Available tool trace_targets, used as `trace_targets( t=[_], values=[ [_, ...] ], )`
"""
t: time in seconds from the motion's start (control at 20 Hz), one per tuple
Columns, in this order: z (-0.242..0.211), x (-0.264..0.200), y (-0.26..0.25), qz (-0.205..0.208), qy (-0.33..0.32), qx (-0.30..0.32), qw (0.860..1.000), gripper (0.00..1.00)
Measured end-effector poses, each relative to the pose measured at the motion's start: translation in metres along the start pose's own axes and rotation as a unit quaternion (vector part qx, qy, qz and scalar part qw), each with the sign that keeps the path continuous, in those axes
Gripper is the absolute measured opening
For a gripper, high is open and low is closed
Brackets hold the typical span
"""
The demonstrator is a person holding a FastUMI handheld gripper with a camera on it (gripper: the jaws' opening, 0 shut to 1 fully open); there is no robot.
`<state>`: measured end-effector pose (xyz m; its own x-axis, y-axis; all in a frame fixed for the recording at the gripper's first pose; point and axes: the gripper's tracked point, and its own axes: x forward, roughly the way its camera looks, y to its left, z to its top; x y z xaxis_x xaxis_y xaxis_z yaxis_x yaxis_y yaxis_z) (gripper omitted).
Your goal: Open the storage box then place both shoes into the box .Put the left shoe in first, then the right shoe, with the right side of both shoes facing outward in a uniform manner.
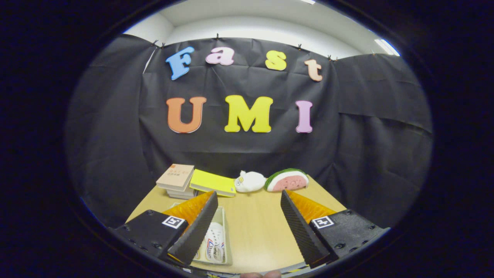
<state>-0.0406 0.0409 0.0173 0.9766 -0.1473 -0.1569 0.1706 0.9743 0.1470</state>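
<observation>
Hovering wide open and empty, the gripper has the storage box, white shoes inside, under its left finger near the table's near edge, lying lengthwise away.

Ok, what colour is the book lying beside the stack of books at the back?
Bright yellow book, clearest in the gripper view, beyond the open hand-held gripper.

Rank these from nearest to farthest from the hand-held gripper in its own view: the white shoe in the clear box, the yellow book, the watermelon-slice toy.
The hand-held gripper hangs open over the wooden table.
1. White shoe in the clear box: beside the left finger.
2. Yellow book: beyond the left fingertip.
3. Watermelon-slice toy: at the table's far edge, right of centre; barely farther than the book, a close call.
</observation>
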Motion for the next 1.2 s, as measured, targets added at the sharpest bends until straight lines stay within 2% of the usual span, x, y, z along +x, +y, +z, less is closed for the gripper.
trace_targets(
  t=[0.35,0.55,1.2],
  values=[
    [0.015,-0.038,-0.014,-0.006,-0.055,-0.002,0.998,1.00],
    [0.018,-0.041,-0.015,-0.006,-0.062,0.002,0.998,1.00],
    [0.013,-0.039,0.026,0.025,-0.050,-0.030,0.998,1.00]
  ],
)
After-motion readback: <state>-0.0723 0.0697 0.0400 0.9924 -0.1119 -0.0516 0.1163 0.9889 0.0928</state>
